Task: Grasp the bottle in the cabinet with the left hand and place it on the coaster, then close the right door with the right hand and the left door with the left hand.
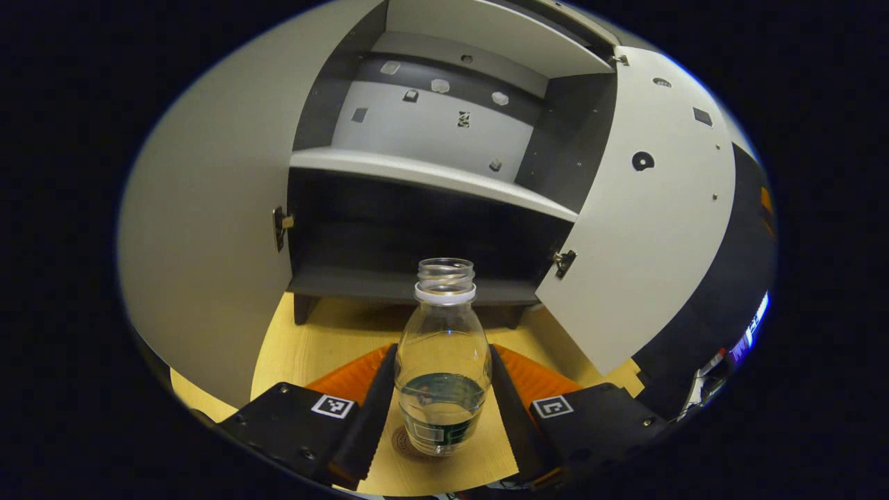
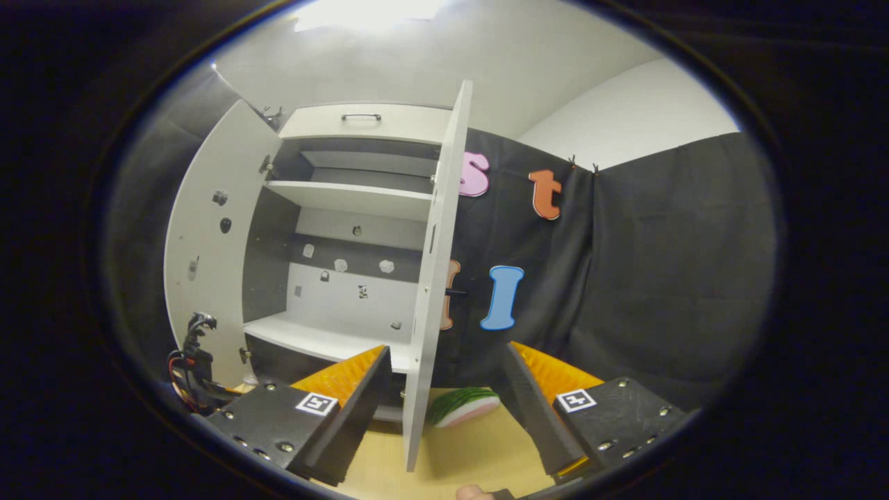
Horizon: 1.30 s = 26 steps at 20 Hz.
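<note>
Left gripper view: left gripper (image 1: 442,423) low over the wood table (image 1: 312,347), fingers (image 1: 368,417) spread to either side of the bottle (image 1: 443,361). Bottle upright, capless, a little clear liquid in the bottom, standing on the coaster (image 1: 405,442), whose round rim peeks out at the base. Inner finger faces run right beside the glass on both sides; real contact cannot be told, no clear squeeze seen. Behind the bottle, cabinet (image 1: 417,285) open: dark lower bay, white shelf (image 1: 430,177) above it, grey back panel higher up. Left door (image 1: 208,229) swung wide, broad white face filling the left side, its bottom edge low over the table. Right door (image 1: 646,229) also swung out, lower corner reaching down toward the table near the right finger. Open strip of table between cabinet front and bottle.

Right gripper view: right gripper (image 2: 444,423) held wide apart, nothing between the fingers (image 2: 354,410) except the right door (image 2: 434,278), seen edge-on and standing upright in the gap, apart from both fingers. More free room on the right-finger side of that edge than on the left. Beyond it, cabinet (image 2: 347,278) interior with white shelves; left door (image 2: 208,243) open at the far side. Watermelon slice (image 2: 464,406) lying on the table (image 2: 479,451) just past the door's bottom edge, between the fingers. Black cloth wall (image 2: 660,278) to the right, well apart.
</note>
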Tool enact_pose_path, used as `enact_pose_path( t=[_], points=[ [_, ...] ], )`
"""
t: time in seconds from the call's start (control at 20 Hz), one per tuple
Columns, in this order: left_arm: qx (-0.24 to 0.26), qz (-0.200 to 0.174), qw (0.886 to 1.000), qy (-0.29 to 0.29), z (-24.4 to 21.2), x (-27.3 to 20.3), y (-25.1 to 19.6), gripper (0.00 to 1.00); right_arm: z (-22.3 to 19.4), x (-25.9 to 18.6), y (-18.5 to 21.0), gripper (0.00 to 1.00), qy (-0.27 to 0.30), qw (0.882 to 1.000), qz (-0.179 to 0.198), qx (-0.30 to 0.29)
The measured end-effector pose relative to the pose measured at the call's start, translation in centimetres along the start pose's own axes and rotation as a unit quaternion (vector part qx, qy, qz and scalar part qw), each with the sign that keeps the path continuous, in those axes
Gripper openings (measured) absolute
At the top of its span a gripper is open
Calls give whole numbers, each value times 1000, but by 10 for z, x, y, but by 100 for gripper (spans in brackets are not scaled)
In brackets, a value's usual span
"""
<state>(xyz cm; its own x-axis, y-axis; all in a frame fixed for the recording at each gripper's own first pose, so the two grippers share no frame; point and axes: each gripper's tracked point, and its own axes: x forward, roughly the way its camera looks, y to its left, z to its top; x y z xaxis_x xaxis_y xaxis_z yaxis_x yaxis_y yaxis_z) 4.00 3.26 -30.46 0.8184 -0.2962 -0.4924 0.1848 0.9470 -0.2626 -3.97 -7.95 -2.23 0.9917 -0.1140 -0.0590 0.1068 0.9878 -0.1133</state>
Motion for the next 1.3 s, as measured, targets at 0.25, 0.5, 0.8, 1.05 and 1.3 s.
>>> enact_pose_path(
  t=[0.25, 0.5, 0.8, 1.05, 1.3],
  points=[
    [-7, 8, 1000, 22, -29, 23, 10, 81, 0, -3, -7, 99, 1, 1000, -11, -13],
    [-2, 7, 1000, 11, -43, 37, 14, 81, -3, -5, -17, 99, 5, 1000, -25, -15],
    [5, 11, 1000, -1, -54, 38, 18, 79, -3, -2, -16, 99, 7, 999, -26, -26],
    [1, 13, 1000, -17, -57, 27, 19, 79, -5, 1, -3, 96, 7, 1000, -9, -27],
    [23, 5, 1000, -12, -64, 16, 11, 79, -7, 5, 4, 97, 7, 1000, 3, -21]
  ],
)
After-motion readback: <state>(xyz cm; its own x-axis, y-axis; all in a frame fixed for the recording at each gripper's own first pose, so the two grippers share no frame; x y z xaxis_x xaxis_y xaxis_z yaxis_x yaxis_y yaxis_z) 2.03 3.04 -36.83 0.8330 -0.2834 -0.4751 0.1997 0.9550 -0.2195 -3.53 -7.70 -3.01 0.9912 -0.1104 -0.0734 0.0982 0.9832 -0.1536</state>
